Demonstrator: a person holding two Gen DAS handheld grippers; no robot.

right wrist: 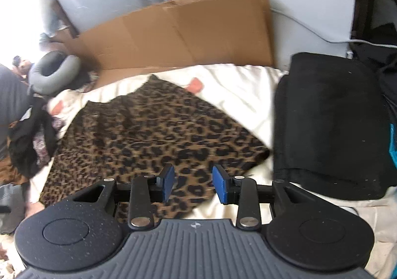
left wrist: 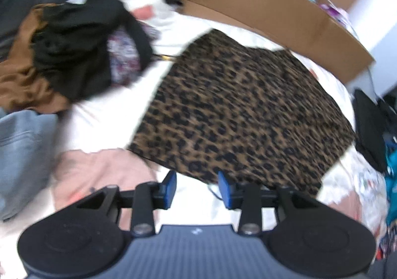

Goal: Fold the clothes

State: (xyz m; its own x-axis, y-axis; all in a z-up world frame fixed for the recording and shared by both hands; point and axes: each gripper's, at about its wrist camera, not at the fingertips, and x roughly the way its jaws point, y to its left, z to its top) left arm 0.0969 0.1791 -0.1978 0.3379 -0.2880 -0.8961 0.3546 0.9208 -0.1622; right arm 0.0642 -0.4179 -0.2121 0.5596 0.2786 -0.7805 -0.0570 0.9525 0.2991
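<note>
A leopard-print garment (left wrist: 243,115) lies flat on the white bed (left wrist: 104,110); the left gripper (left wrist: 197,188) hangs above its near edge, jaws apart and empty.

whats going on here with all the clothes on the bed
A person is folding laundry with a hand-held gripper in each hand. The leopard-print garment lies folded flat on the white sheet. The left hand-held gripper and the right hand-held gripper are both open and empty above its near edge. Unfolded clothes sit piled to one side.

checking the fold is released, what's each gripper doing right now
left gripper: open, nothing between the fingers, above the leopard-print garment
right gripper: open, holding nothing
</note>
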